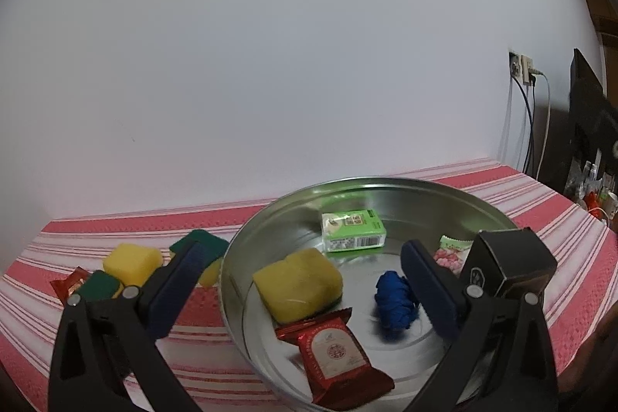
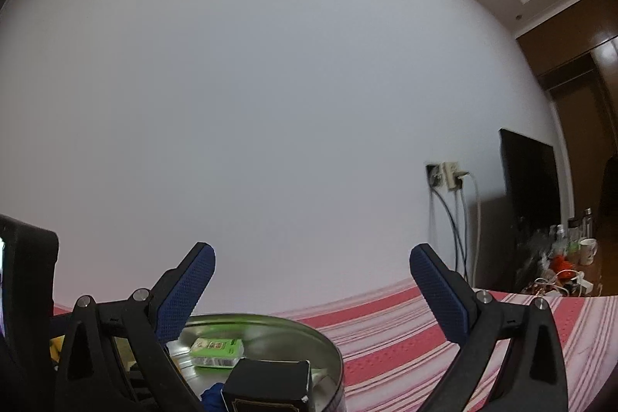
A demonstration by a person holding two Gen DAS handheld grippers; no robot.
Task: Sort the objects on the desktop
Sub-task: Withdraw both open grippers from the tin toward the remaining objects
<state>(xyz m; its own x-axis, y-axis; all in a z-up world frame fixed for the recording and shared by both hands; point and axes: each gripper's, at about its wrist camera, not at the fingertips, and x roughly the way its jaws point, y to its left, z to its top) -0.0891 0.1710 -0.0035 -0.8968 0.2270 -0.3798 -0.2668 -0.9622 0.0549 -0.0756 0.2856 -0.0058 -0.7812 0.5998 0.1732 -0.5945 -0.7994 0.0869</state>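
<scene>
Red-striped tablecloth under everything. Round metal tin is the landmark. Left gripper jaws spread wide over it, pinching nothing. Right gripper also spread wide, empty, aimed above the tin's right side at the wall. Inside tin: black box at right edge, yellow sponge left-centre, red packet at near side, green pack at back, blue yarn centre-right, pink candy wrapper right. Left of tin, outside: 3 yellow-green sponges, small red wrapper.
</scene>
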